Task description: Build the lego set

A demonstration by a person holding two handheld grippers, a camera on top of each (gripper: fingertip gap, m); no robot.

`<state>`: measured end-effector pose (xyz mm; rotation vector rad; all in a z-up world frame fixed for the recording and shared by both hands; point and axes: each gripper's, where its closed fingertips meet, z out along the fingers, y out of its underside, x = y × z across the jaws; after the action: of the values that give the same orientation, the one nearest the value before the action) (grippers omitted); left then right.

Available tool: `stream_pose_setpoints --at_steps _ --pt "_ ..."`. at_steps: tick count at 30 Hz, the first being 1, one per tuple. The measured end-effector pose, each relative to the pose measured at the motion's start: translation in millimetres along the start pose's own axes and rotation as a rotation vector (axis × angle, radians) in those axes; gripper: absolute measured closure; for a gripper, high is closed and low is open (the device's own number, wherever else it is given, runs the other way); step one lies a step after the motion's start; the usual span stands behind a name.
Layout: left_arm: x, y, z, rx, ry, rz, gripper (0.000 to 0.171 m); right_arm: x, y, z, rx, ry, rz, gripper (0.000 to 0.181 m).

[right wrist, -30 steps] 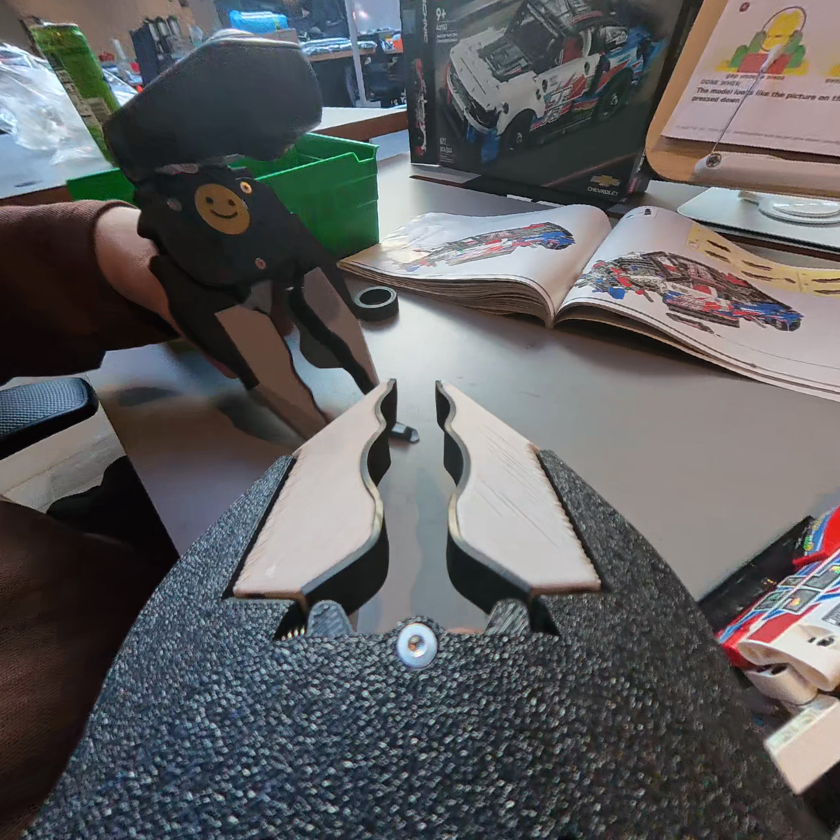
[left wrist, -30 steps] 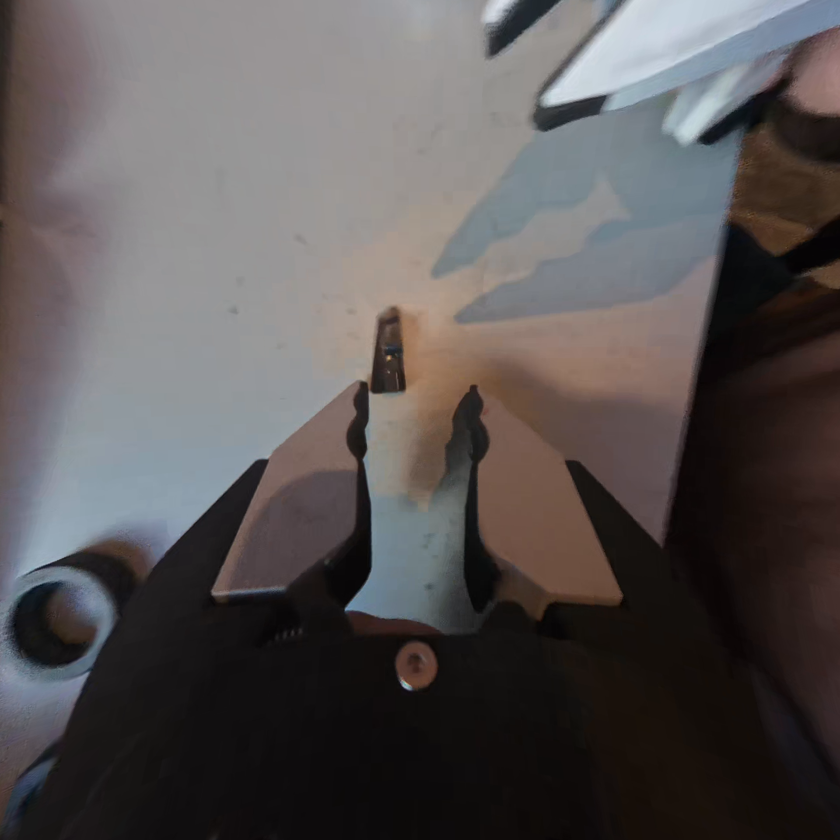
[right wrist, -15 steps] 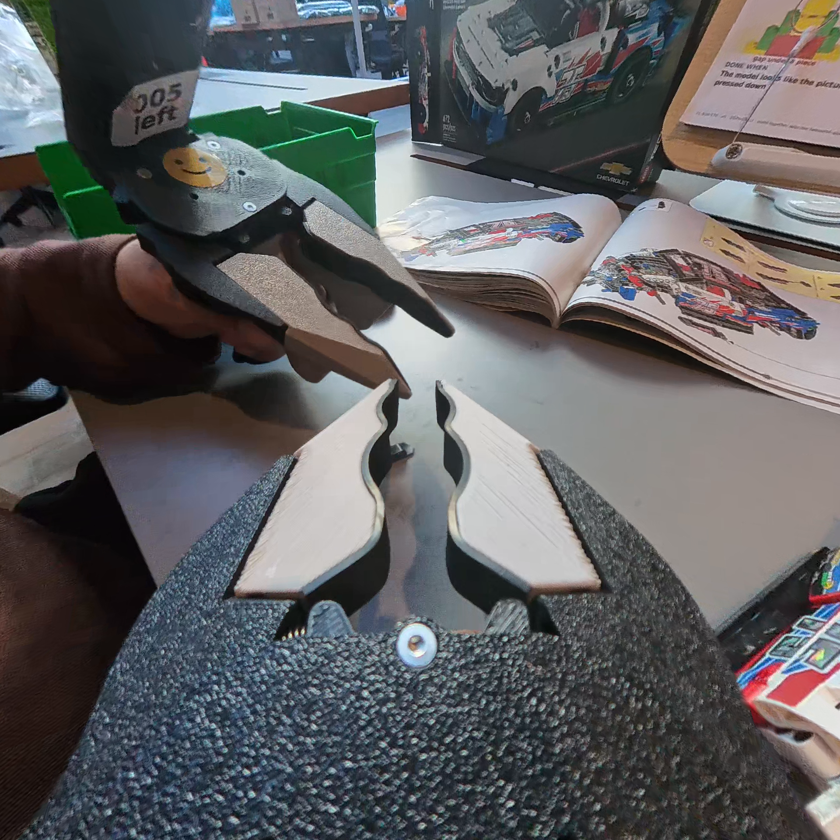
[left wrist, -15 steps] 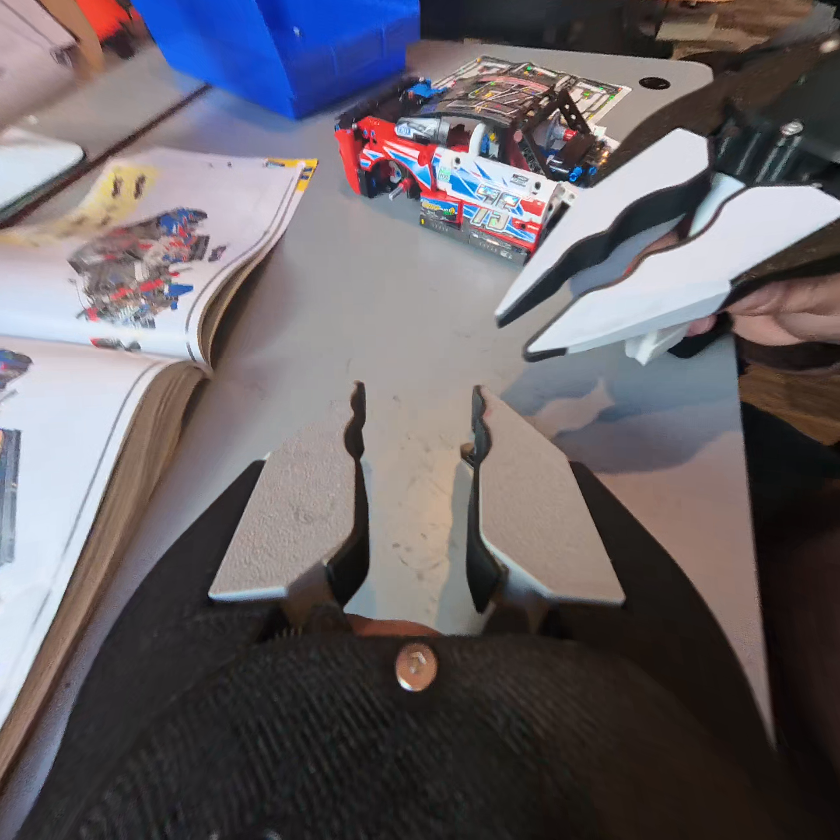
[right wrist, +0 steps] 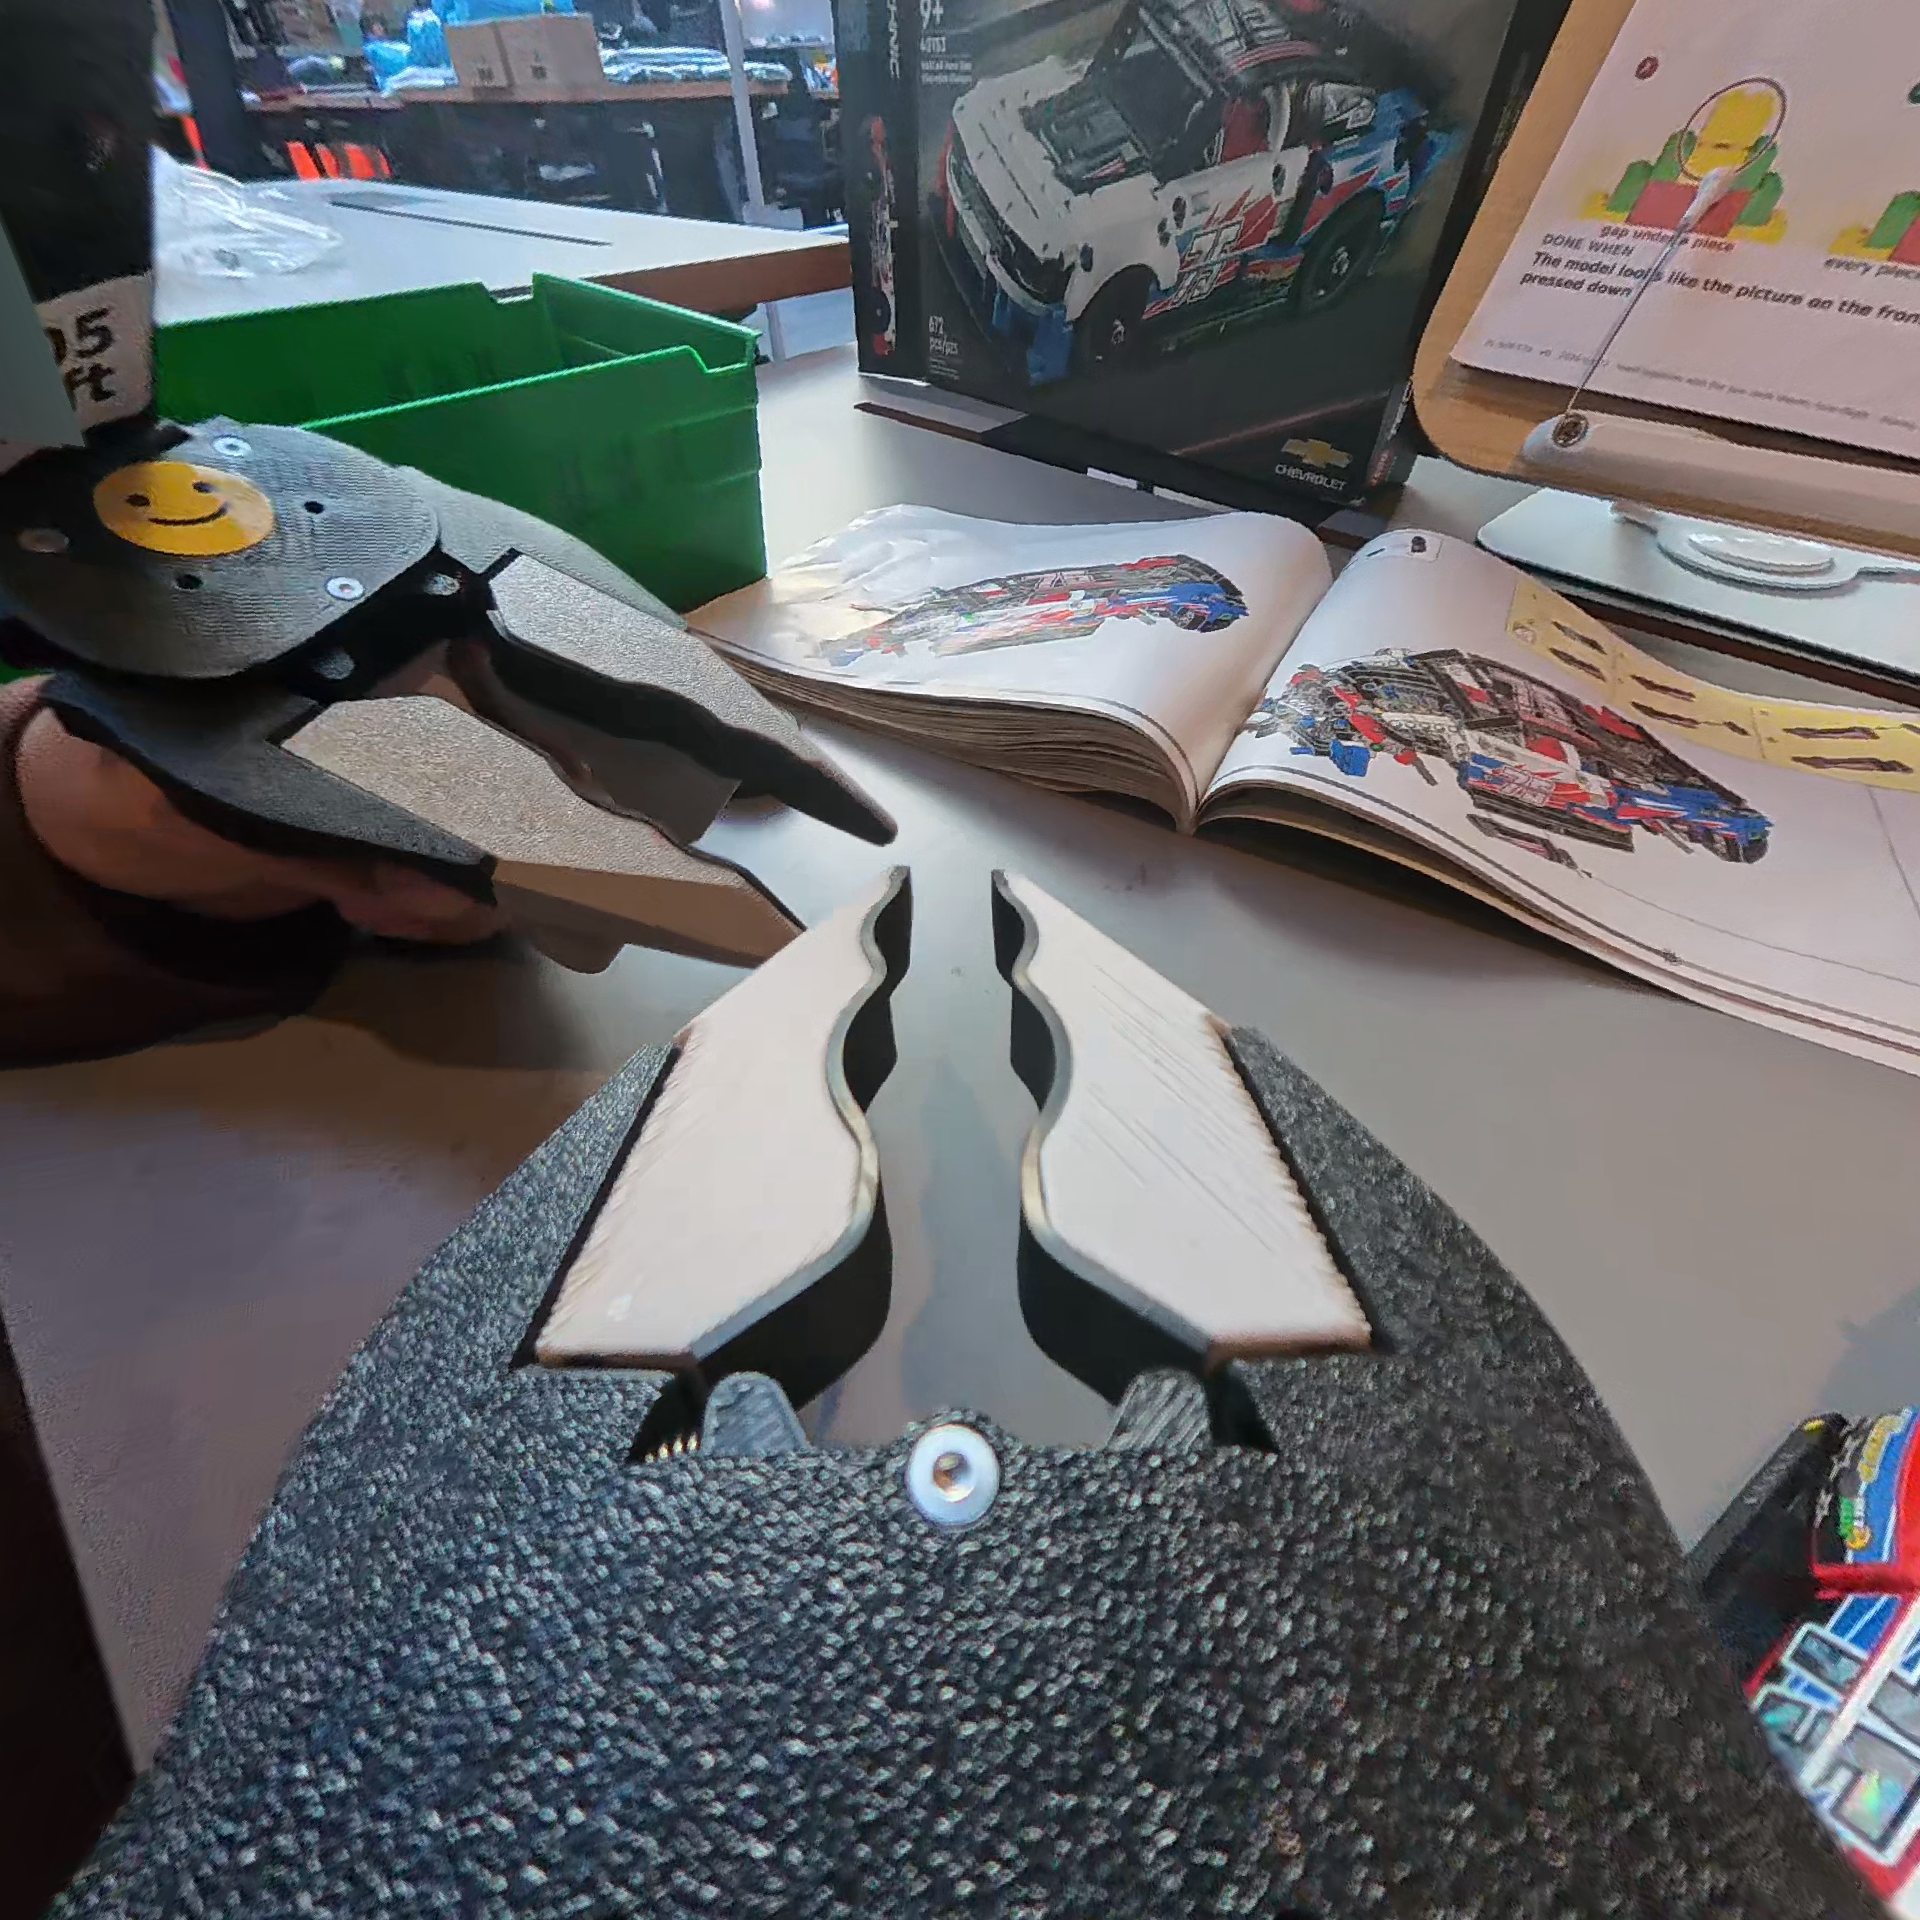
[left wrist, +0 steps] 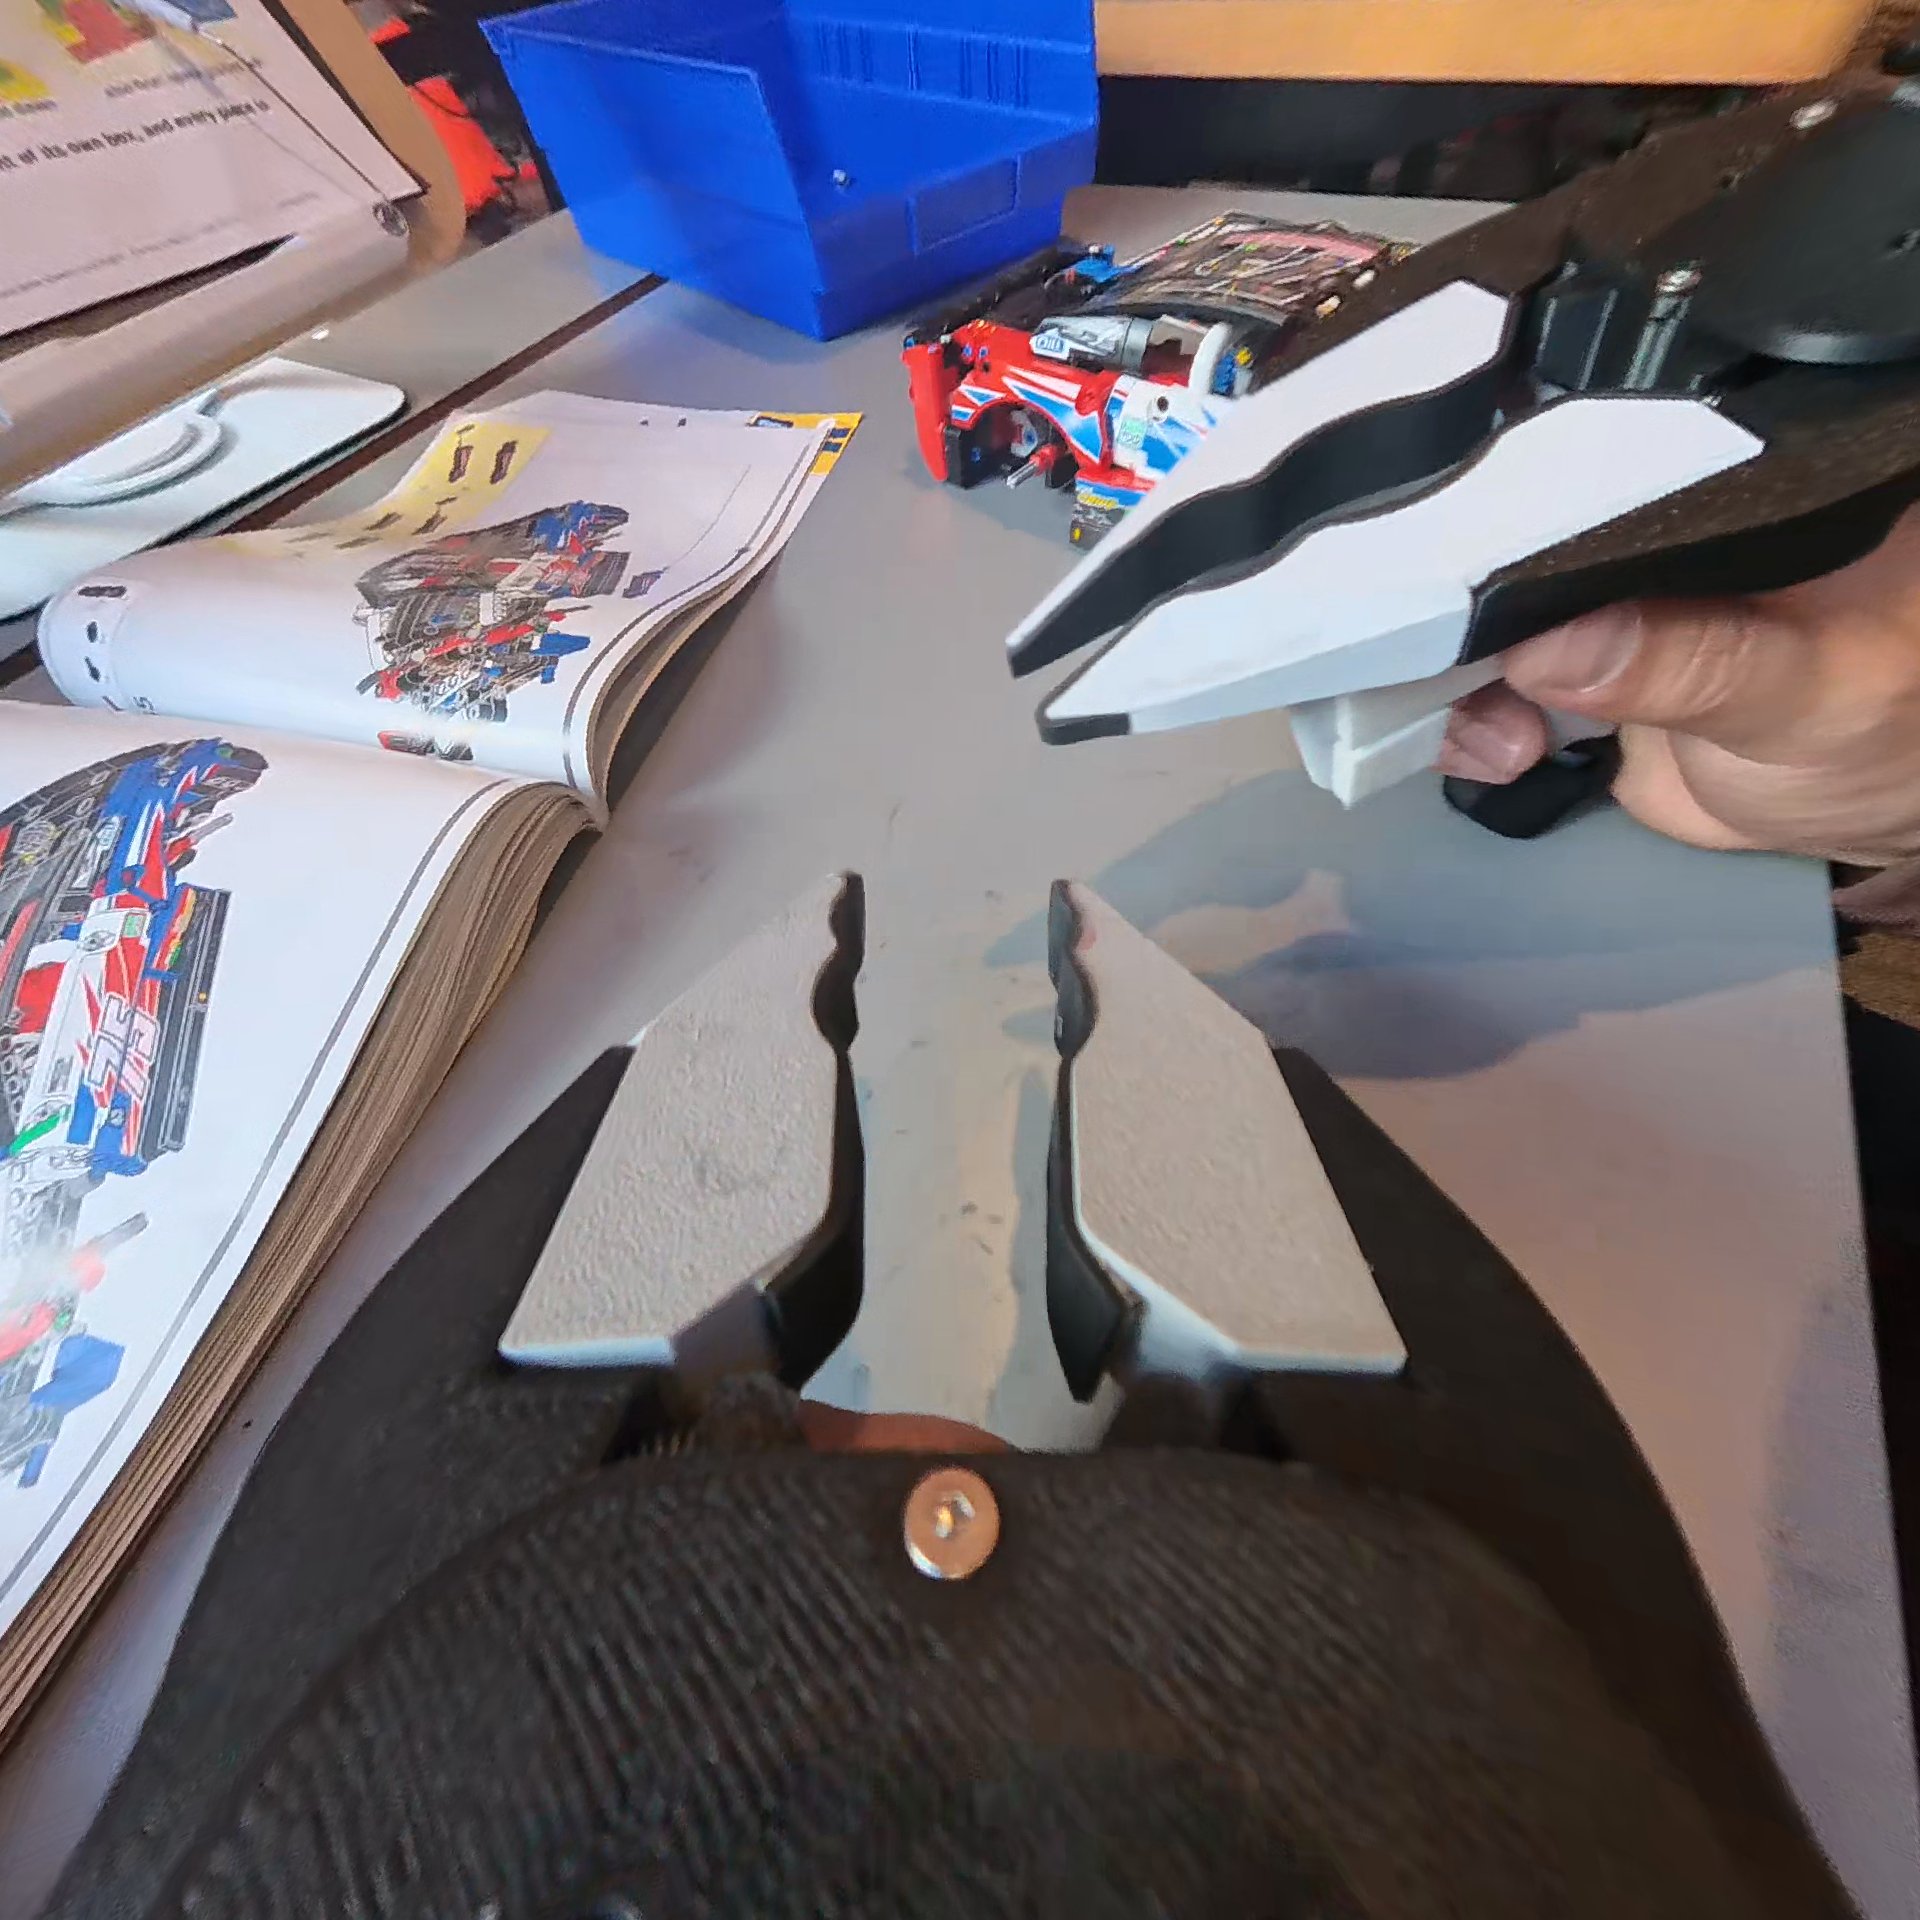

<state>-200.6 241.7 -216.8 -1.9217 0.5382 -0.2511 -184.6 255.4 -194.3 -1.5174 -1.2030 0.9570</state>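
Observation:
The partly built red, white and blue lego car stands on the grey table, far right in the left wrist view; its corner shows in the right wrist view. My left gripper is open and empty, held low over the table and pointing toward the car. It also shows in the right wrist view. My right gripper is open by a narrow gap and empty. In the left wrist view it hovers just ahead and to the right, tips close to my left tips.
An open instruction book lies left of the grippers, also in the right wrist view. A blue bin stands behind the car. A green bin, the set's box and a stand with a sheet line the back. Both grippers' tips are close together, under 4 cm apart.
My left gripper has swung up from pointing down at the table to level, facing the car. The small dark piece seen on the table by my tips is out of sight now.

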Motion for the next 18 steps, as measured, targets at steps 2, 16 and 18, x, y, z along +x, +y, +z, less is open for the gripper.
stream_pose_setpoints --at_steps 2,16,18 --pt "2.1 0.6 0.6 -0.007 -0.007 0.027 0.14 0.1 0.4 4.6 -0.01 0.005 -0.017 0.166" --pt "9.3 4.9 7.4 -0.047 0.015 0.082 0.142 -1.2 -6.0 5.3 0.029 -0.013 -0.022 0.164" --pt "9.3 4.7 8.6 -0.048 0.021 0.078 0.142 -3.8 -4.9 6.3 0.019 -0.032 -0.024 0.163"
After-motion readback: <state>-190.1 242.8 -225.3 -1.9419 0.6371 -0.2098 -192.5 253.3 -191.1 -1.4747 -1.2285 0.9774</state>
